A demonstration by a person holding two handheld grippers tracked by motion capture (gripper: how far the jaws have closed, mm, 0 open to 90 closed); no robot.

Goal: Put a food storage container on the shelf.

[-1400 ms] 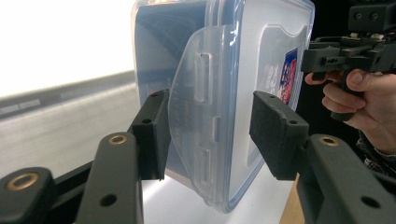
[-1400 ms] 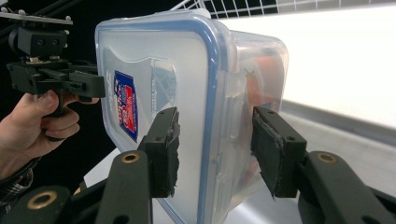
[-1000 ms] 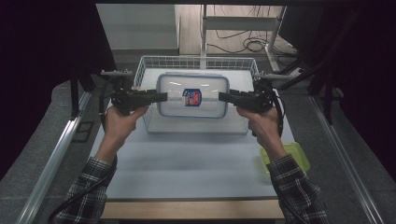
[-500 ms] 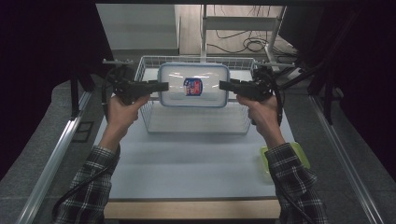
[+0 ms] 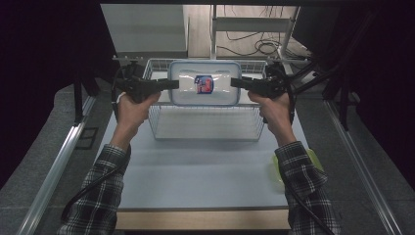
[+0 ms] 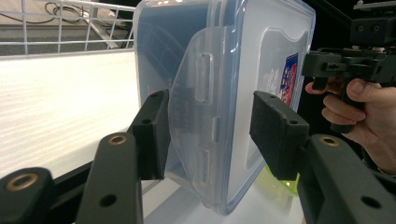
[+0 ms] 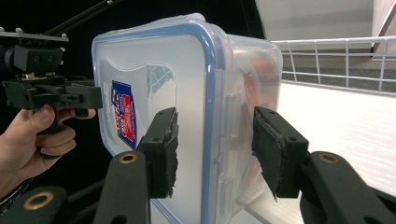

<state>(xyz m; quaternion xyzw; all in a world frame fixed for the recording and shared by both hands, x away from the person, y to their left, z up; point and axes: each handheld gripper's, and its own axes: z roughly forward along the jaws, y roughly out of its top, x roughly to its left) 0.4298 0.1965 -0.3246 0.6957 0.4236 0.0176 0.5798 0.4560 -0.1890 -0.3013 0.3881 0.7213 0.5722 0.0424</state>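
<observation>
High view: clear rectangular plastic container with blue-rimmed lid [image 5: 204,83] pinched by left gripper [image 5: 172,84] and right gripper [image 5: 236,82], above white wire basket [image 5: 205,128]; next, level lowering inside.

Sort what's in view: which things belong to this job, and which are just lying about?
In the job:
- clear lidded box, clamped at each end
- left gripper
- right gripper
- wire basket beneath the box

Lying about:
- green container at the table's right edge
- cables on the floor beyond
</observation>
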